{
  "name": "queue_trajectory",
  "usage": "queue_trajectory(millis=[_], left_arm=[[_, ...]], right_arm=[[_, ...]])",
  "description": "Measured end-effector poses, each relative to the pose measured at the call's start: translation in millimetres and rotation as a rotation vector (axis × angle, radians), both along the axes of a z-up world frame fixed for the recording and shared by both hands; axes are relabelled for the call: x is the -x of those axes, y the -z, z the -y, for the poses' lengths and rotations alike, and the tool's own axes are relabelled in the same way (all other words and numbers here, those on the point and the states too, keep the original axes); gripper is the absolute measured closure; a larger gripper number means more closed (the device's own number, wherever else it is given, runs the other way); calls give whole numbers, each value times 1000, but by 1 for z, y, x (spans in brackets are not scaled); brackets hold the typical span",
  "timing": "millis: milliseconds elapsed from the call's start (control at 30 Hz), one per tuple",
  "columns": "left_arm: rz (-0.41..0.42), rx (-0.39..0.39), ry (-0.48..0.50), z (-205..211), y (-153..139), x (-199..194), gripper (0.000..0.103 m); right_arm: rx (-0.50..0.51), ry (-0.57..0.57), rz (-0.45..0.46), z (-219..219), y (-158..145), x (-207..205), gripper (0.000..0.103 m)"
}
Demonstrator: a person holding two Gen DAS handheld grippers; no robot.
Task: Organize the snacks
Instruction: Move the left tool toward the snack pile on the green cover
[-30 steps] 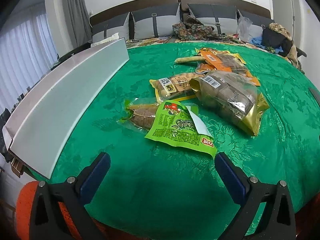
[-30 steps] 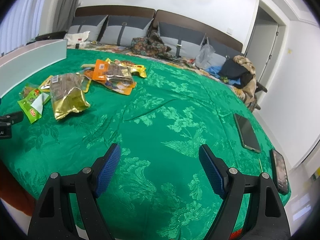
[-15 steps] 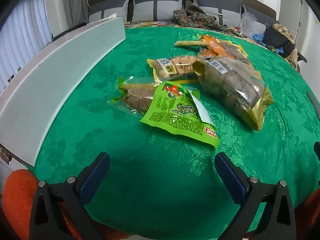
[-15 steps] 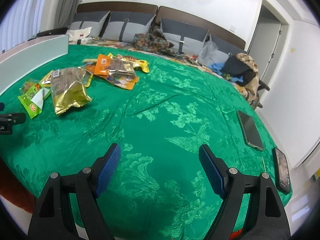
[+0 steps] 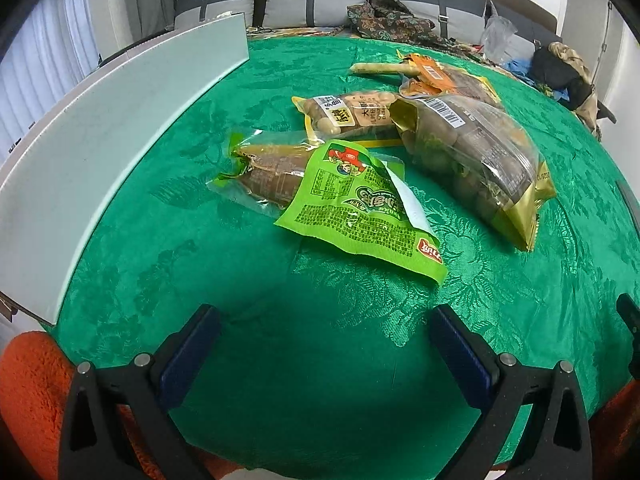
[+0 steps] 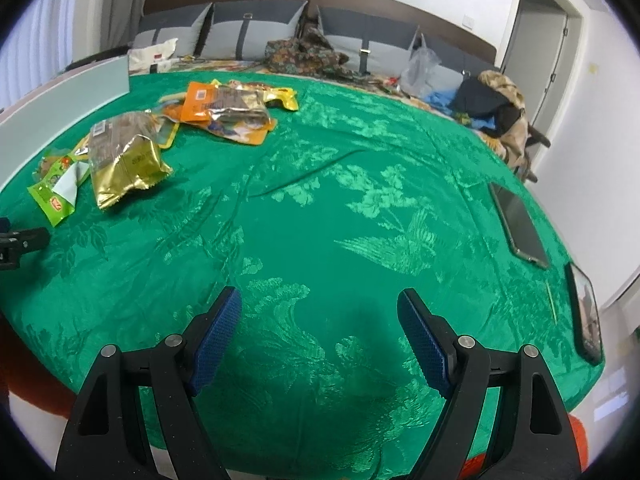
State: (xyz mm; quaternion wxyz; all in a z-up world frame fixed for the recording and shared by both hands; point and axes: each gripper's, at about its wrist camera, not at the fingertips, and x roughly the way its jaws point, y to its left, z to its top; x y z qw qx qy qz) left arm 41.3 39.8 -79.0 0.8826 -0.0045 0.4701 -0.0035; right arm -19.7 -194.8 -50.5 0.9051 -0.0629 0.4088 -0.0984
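Fingers of the left gripper (image 5: 325, 350) stand wide apart at the bottom of the left wrist view, blue pads facing each other, with nothing between them but green patterned tablecloth (image 5: 320, 360). Just above them, at the centre of the frame, lies a green snack packet (image 5: 360, 210), its upper left edge overlapping a clear pouch with a brown filling (image 5: 266, 168). Above that sits a yellow-edged pouch of pale round pieces (image 5: 352, 114), and to the right a large clear and gold bag (image 5: 480, 160). Orange packets (image 5: 440, 76) lie toward the upper right, near a pale stick-shaped snack (image 5: 380, 68). A long grey box wall (image 5: 112, 128) curves along the left side.

The right gripper (image 6: 319, 338) is likewise spread wide and empty at the bottom of its own view, over bare cloth. All the snacks cluster in the upper left of that frame, well apart from it. Two dark phones (image 6: 520, 220) lie near the table's right edge. Sofa cushions (image 6: 248, 36) with piled clothing fill the background.
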Motion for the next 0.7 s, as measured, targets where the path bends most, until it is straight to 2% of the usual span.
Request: queue_trajectory(millis=[467, 700], left_arm=[[8, -2, 12, 0, 0, -1, 0], [-18, 3, 44, -2, 0, -5, 0]], right_arm=[[-7, -12, -27, -4, 5, -3, 20], [-18, -7, -27, -4, 7, -3, 20]])
